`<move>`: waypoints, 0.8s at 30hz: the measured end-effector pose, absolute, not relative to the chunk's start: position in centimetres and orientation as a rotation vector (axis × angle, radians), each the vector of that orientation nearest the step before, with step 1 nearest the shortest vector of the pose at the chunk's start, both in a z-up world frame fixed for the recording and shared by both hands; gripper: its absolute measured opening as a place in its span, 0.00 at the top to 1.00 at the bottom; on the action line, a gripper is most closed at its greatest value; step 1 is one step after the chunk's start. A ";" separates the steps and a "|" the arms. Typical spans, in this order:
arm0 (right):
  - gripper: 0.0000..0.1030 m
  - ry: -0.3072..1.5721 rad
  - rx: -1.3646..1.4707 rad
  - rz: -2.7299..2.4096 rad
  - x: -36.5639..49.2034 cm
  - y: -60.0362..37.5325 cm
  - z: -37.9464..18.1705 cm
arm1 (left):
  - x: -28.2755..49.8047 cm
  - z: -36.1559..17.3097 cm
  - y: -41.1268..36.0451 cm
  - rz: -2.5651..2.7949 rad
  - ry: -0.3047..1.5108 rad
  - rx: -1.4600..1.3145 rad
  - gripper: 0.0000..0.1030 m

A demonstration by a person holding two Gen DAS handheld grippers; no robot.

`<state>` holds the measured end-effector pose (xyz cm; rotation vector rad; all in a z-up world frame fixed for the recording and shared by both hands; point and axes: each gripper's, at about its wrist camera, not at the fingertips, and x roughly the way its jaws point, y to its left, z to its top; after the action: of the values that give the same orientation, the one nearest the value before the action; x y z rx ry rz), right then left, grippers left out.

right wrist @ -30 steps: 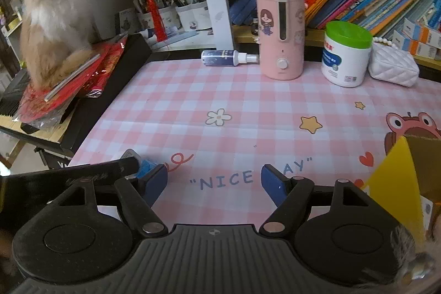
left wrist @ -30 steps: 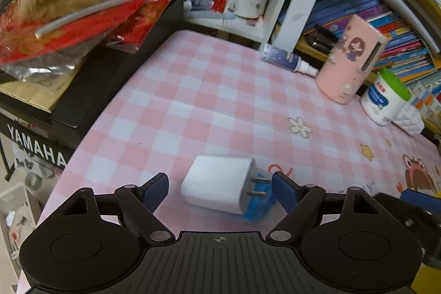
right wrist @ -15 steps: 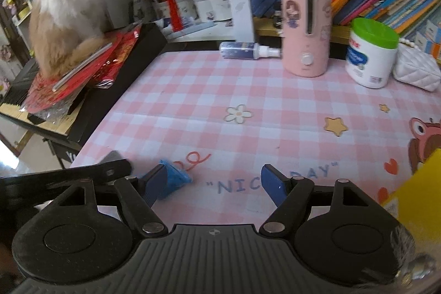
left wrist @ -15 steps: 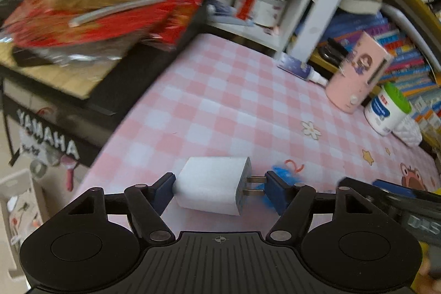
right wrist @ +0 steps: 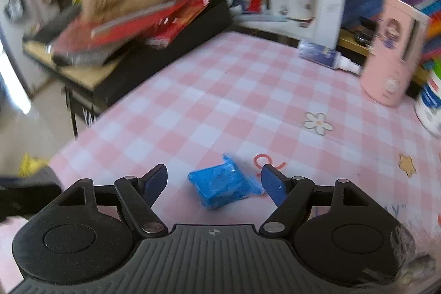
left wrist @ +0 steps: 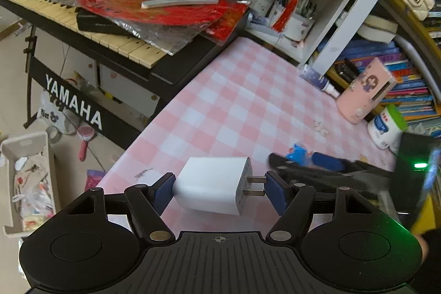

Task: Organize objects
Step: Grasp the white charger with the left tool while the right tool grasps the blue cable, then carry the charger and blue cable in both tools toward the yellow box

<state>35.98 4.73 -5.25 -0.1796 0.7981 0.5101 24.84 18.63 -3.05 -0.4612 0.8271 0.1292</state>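
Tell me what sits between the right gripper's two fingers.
The right wrist view shows a small blue wrapped packet lying on the checked tablecloth inside the open right gripper; neither finger touches it.

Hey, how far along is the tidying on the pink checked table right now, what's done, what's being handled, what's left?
Done: nothing looks put away yet. In hand: the left hand-held gripper is clamped on the white charger plug, one pad on its body, the other on its prongs, lifted off the pink checked table. Left: the blue wrapped packet lies loose between the open jaws of the right hand-held gripper, not yet gripped.
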 end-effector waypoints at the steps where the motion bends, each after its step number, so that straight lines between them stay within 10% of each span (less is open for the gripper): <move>1: 0.29 0.797 -0.199 0.505 36.1 4.9 -5.7 | 24.7 -2.8 18.5 0.124 0.820 -0.458 0.32; 3: 0.32 0.798 -0.207 0.498 36.5 5.0 -6.2 | 24.3 -2.3 18.2 0.112 0.810 -0.451 0.32; 8: 0.79 0.783 -0.182 0.487 36.9 4.3 -6.7 | 23.3 -1.7 18.0 0.097 0.798 -0.432 0.32; 24: 0.84 0.744 -0.111 0.464 30.6 2.0 -3.0 | 18.5 0.0 18.0 0.062 0.750 -0.420 0.32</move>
<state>30.55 1.96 -2.97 -0.1110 0.7438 0.4638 18.46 17.99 -0.03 -0.4201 0.7495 0.0618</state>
